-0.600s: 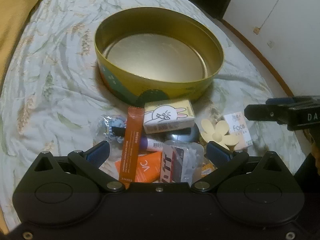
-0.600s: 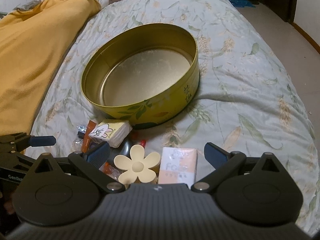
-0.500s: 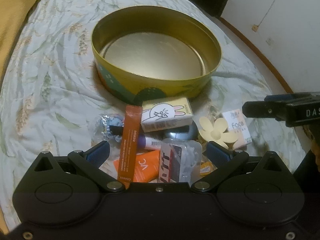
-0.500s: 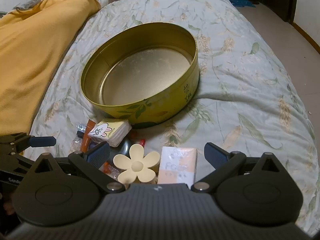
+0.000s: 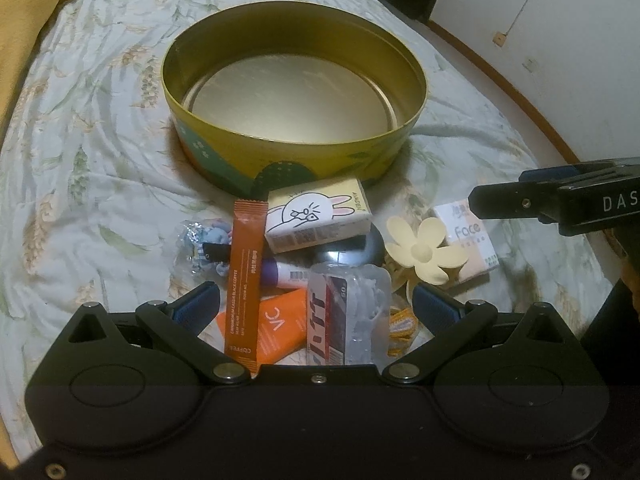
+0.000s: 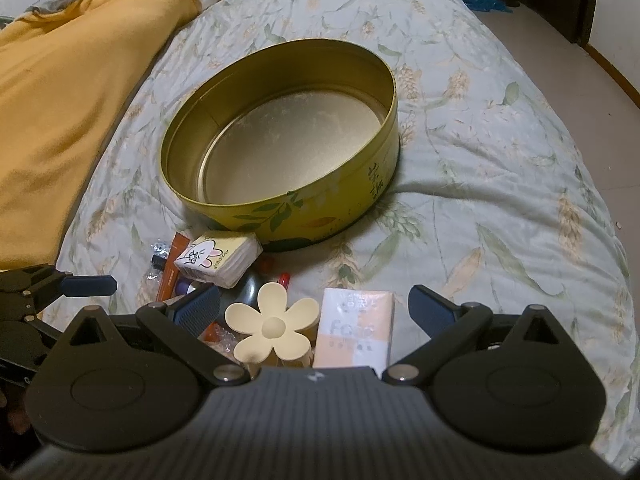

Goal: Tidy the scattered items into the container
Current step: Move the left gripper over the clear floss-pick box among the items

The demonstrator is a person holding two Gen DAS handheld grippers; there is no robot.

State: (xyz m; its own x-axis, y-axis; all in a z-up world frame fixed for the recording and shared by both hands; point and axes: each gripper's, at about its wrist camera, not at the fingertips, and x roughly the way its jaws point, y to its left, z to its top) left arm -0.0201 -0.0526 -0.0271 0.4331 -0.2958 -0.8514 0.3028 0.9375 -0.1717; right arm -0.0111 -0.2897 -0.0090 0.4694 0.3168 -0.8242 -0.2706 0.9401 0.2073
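A round yellow tin (image 5: 304,168) stands open and empty on the bed, also in the right wrist view (image 6: 320,216). In front of it lies a pile: a rabbit tissue pack (image 5: 320,216), an orange coffee stick (image 5: 244,276), an orange VC tube (image 5: 276,328), a clear packet (image 5: 348,312), a cream flower clip (image 5: 424,252) and a Face tissue pack (image 5: 472,244). My left gripper (image 5: 316,308) is open over the near items. My right gripper (image 6: 314,308) is open over the flower clip (image 6: 272,328) and Face pack (image 6: 352,332).
A floral quilt (image 6: 480,160) covers the bed. A yellow blanket (image 6: 60,100) lies at the left. The bed's right edge drops to the floor (image 6: 580,40). The right gripper's finger (image 5: 560,196) shows at the right of the left wrist view.
Both grippers have shifted slightly toward the pile; the tin and items have not moved. Both stay open.
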